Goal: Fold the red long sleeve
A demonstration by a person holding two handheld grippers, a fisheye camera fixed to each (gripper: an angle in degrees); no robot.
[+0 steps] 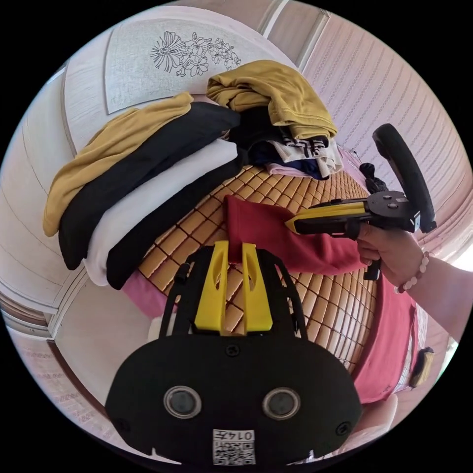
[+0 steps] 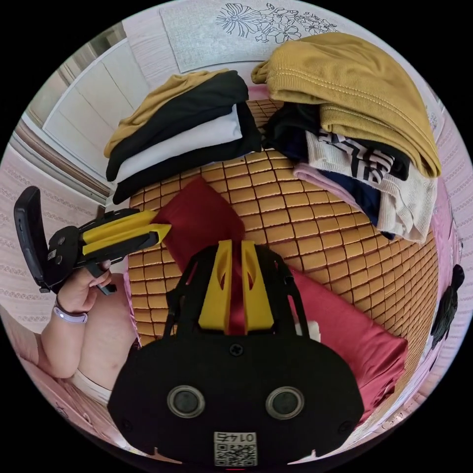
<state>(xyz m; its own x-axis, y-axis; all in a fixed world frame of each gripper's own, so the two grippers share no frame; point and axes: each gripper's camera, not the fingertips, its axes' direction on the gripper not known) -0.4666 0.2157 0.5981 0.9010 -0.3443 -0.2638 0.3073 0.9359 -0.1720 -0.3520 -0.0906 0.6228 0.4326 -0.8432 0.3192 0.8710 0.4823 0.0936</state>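
While the red long sleeve (image 1: 295, 241) lies partly folded on the tile mat (image 1: 335, 305), the left gripper (image 1: 235, 249) has its jaws almost pressed together at the cloth's edge; in the right gripper view, the right gripper (image 2: 236, 246) is nearly closed over the shirt, holding nothing I can tell; more folds are left, then the far folded pile (image 2: 182, 133).

Your left gripper (image 1: 235, 249) hovering over mat (image 1: 315, 300), jaws nearly together at red shirt (image 1: 295, 241) edge. Your right gripper (image 1: 295, 222) lying over shirt, jaws together. Folded stack (image 1: 143, 182) sitting behind.
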